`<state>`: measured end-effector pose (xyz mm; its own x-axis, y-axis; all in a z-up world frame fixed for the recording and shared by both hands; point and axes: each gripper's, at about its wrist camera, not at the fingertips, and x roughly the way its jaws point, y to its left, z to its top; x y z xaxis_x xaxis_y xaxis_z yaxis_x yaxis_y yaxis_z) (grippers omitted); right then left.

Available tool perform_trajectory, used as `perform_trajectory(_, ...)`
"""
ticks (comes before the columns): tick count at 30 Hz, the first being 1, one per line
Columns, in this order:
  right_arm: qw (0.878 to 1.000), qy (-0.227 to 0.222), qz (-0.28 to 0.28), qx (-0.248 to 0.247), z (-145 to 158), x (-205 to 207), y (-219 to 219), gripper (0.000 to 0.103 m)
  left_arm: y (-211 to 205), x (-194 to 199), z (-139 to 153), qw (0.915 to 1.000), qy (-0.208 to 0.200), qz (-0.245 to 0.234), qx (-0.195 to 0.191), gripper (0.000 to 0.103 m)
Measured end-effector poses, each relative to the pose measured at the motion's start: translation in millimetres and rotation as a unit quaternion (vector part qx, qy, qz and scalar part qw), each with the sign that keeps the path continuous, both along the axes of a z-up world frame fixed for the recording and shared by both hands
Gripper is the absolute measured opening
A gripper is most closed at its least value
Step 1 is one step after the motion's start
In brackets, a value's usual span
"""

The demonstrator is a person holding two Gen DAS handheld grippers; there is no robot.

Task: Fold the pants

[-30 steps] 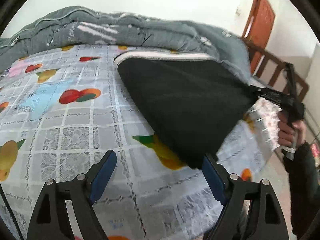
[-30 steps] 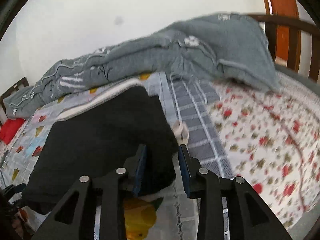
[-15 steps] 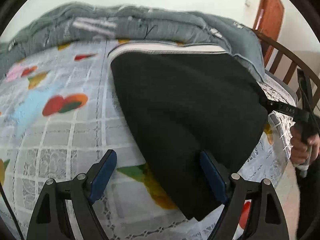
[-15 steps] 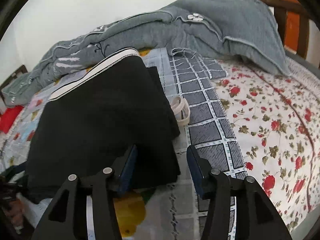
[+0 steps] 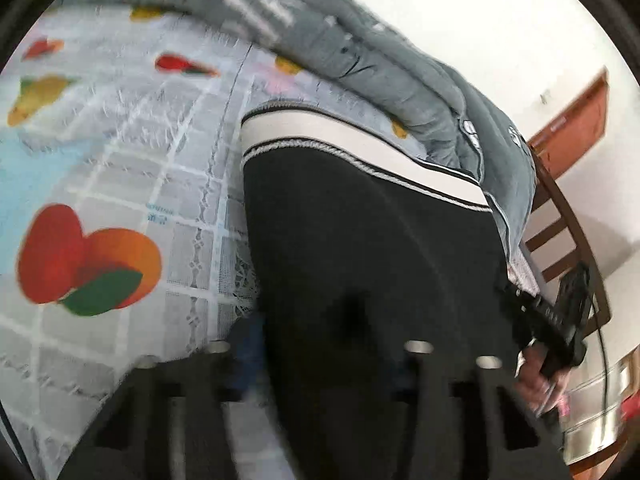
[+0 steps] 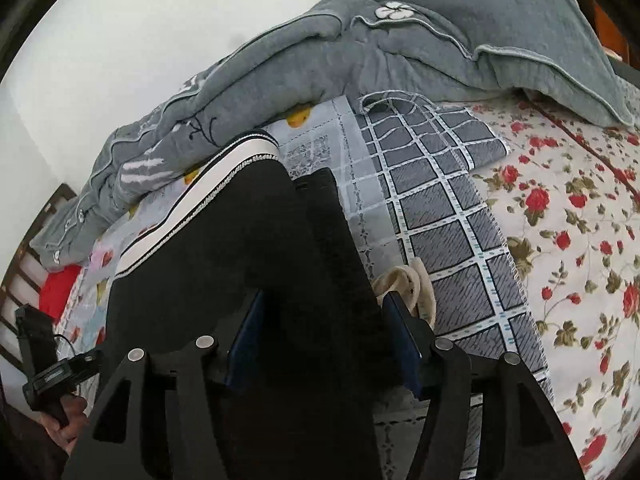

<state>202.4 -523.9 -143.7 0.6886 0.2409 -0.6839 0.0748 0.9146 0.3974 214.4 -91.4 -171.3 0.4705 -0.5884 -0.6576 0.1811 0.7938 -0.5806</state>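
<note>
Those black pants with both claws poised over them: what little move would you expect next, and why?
Probably both claws closing. The black pants lie flat on the bed, and cloth sits between the open jaws of the right claw and the left claw, so pinching the near edge likely comes before lifting it over toward the white waistband.

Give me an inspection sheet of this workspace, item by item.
Surface: bed with a fruit-print sheet; a grey checked cloth and a rose-print sheet lie to its right.
Job's things: black pants lying on the fruit-print sheet, white striped waistband at the far end.
Clutter: grey quilt bunched along the far side; cream looped strap beside the pants; red item at the bed's left edge.
Grippers: left gripper open, straddling the pants' near edge, blurred; right gripper open, fingers either side of the pants' edge.
Cables: thin black cable hanging by the right gripper.
Surroundings: white wall, wooden bed rail, brown door.
</note>
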Motion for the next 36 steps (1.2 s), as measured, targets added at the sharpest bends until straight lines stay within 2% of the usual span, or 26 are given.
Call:
perform_trajectory(1,1.000,-0.003,0.002,-0.004,2,-2,4,0.051,3,3,-1,0.9999,0.000,-0.001,-0.013,0.019)
perform_trajectory(4,1.000,-0.007,0.004,-0.021,13,-7,19,0.042,15,5,8,0.9996,-0.023,-0.008,-0.012,0.013)
perform_trajectory(6,1.000,-0.009,0.022,-0.007,18,-12,30,0.036,34,4,16,0.9994,-0.032,0.000,-0.013,0.013)
perform_trajectory(9,0.998,-0.011,0.060,0.016,17,-20,60,0.035,68,0,27,0.9988,-0.045,0.017,0.003,0.013)
perform_trajectory(14,0.992,-0.016,0.125,0.029,9,-25,130,0.035,134,-9,44,0.9947,-0.063,0.059,0.055,0.013)
perform_trajectory(17,0.987,-0.017,0.162,0.009,13,-22,162,0.035,163,-11,40,0.9939,-0.049,0.072,0.067,0.014)
perform_trajectory(19,0.987,-0.029,0.159,-0.013,23,-23,168,0.036,171,-12,34,0.9940,-0.028,0.073,0.077,0.021)
perform_trajectory(21,0.987,-0.053,0.148,-0.026,38,-21,168,0.036,178,-20,31,0.9913,-0.029,0.085,0.096,0.022)
perform_trajectory(25,0.987,-0.069,0.138,-0.034,56,9,168,0.039,180,-26,35,0.9905,-0.034,0.088,0.100,0.024)
perform_trajectory(28,0.987,-0.032,0.150,-0.044,47,50,187,0.039,182,-28,41,0.9901,-0.037,0.093,0.098,0.024)
perform_trajectory(29,0.986,-0.004,0.162,-0.049,35,65,196,0.039,183,-29,44,0.9899,-0.042,0.094,0.098,0.024)
perform_trajectory(30,0.984,0.021,0.167,-0.056,25,74,202,0.033,183,-30,46,0.9898,-0.044,0.094,0.098,0.024)
perform_trajectory(31,0.984,0.028,0.166,-0.067,20,77,207,0.028,183,-31,47,0.9895,-0.046,0.093,0.100,0.024)
perform_trajectory(32,0.982,0.007,0.171,-0.079,24,71,208,0.012,184,-33,48,0.9888,-0.047,0.093,0.106,0.024)
perform_trajectory(33,0.981,-0.017,0.181,-0.067,34,62,204,0.011,183,-34,49,0.9879,-0.049,0.094,0.113,0.024)
perform_trajectory(35,0.981,-0.067,0.182,0.020,51,36,175,0.011,183,-40,52,0.9856,-0.062,0.090,0.129,0.024)
perform_trajectory(36,0.980,-0.082,0.175,0.037,54,28,162,0.011,182,-43,52,0.9850,-0.067,0.087,0.133,0.024)
